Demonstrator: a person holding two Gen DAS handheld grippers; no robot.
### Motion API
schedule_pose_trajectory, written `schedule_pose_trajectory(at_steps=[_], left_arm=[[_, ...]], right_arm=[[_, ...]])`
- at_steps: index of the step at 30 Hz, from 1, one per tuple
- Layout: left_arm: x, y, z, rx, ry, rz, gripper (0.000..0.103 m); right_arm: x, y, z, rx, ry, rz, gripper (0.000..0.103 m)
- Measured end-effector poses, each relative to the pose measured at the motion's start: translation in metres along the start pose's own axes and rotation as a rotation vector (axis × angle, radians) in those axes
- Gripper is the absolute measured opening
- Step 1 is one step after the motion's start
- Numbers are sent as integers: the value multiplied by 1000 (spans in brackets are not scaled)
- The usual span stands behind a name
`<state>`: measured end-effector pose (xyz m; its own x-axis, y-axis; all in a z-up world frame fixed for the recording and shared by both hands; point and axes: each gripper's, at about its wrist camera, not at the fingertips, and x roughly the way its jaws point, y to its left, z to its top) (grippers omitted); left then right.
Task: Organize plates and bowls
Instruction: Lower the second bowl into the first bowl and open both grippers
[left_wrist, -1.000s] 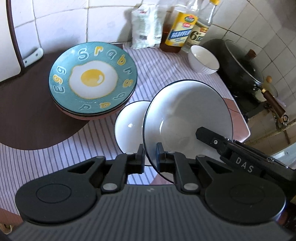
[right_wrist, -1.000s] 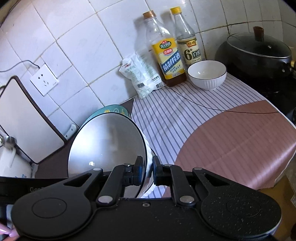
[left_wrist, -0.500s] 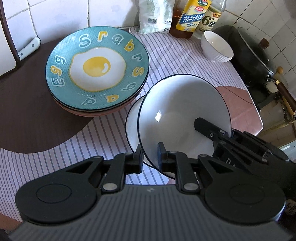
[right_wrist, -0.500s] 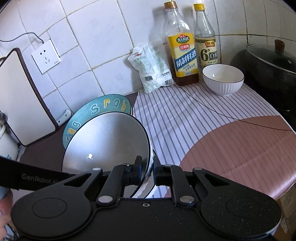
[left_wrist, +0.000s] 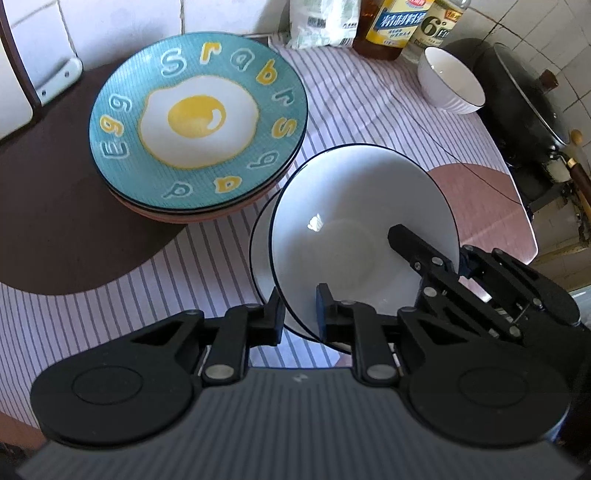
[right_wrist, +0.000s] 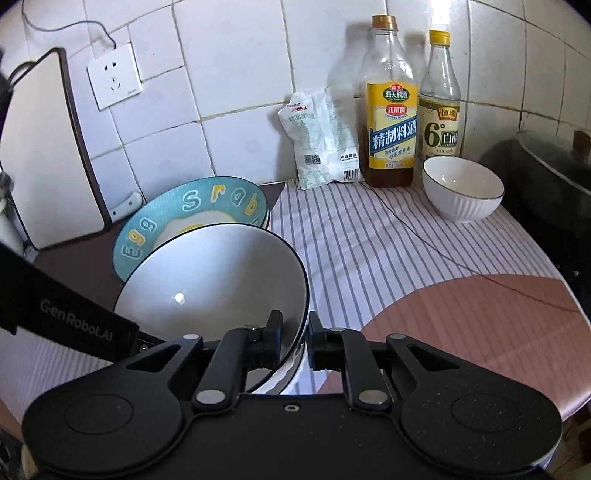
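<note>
The white bowl (left_wrist: 364, 236) has been lowered into a second bowl (left_wrist: 263, 243) beside the egg plate (left_wrist: 197, 125). The left gripper (left_wrist: 300, 312) fingers are opening off its rim; the right gripper (right_wrist: 294, 341) fingers stay clamped on it, so stacking appears nearly done.

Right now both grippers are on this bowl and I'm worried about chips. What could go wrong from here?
1. The left gripper has its jaws opening around the top bowl's rim, leaving only the right gripper clamped; the bowl could tip or slip.
2. It looks tilted over the lower bowl, so the rims may knock.
3. The egg plate stack sits close; a swing could clip it.
</note>
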<state>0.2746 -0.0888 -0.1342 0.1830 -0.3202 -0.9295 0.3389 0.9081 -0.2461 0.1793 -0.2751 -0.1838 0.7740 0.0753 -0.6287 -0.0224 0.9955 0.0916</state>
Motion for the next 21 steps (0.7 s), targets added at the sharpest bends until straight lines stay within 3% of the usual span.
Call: schedule_pose_trajectory(at_steps=[6,13,18,21], left_arm=[[8,-2,3,-31,18,-9,18],[3,-4,5,-31,-10,36,19],[-7,-6,3,-21,-43,52,31],[-8,-9,-3,5,-53,82,31]], right_arm=[[9,-4,-4,-28,-6,-10,18],[13,0,-8,-61,-30,-11,19],[14,-2,-9,-28,-31,-19,14],[16,-3,-11,-1,-33,-13,13]])
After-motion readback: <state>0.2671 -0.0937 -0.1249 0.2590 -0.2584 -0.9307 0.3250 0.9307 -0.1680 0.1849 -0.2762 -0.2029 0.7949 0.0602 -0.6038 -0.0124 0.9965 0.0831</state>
